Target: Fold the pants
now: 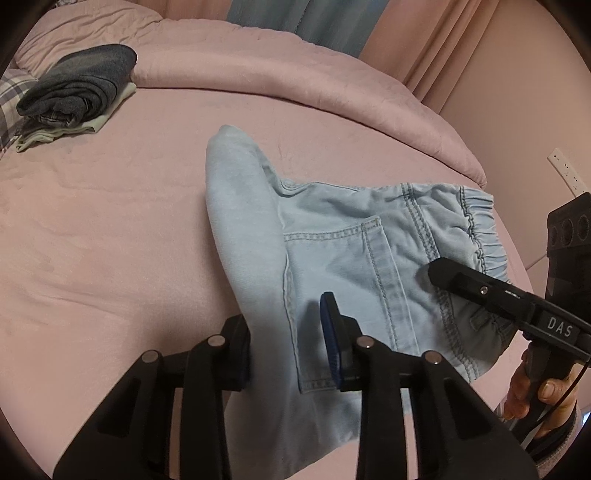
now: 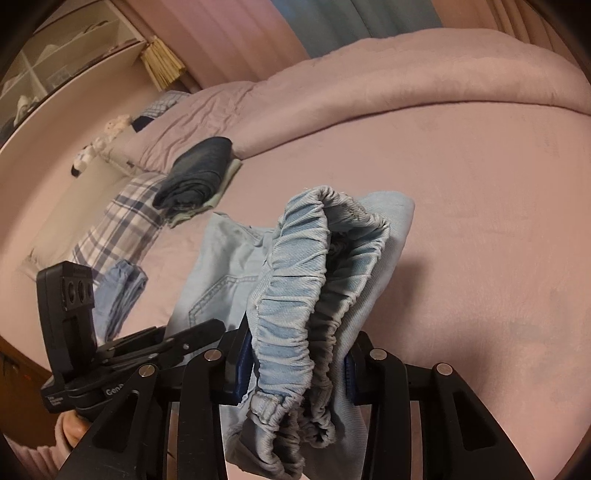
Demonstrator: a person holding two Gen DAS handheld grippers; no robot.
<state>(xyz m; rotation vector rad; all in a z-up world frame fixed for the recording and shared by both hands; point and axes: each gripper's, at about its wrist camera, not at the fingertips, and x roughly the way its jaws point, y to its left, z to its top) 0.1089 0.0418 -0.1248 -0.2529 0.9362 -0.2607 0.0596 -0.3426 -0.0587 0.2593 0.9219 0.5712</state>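
The light blue denim pants [image 1: 332, 236] hang partly lifted over a pink bed [image 1: 110, 229]. The left gripper [image 1: 286, 354] has its jaws clamped on a fold of the leg fabric, and the right gripper [image 2: 299, 365] has its jaws clamped on the gathered elastic waistband [image 2: 291, 295]. Farther back on the bed lies a stack of folded dark clothes [image 1: 77, 85] beside a plaid pillow [image 2: 122, 221]. A rolled pink duvet [image 1: 295, 70] lines the far edge. Behind it hang pink and blue curtains [image 1: 424, 33], and a shelf unit [image 2: 66, 48] stands against the wall.
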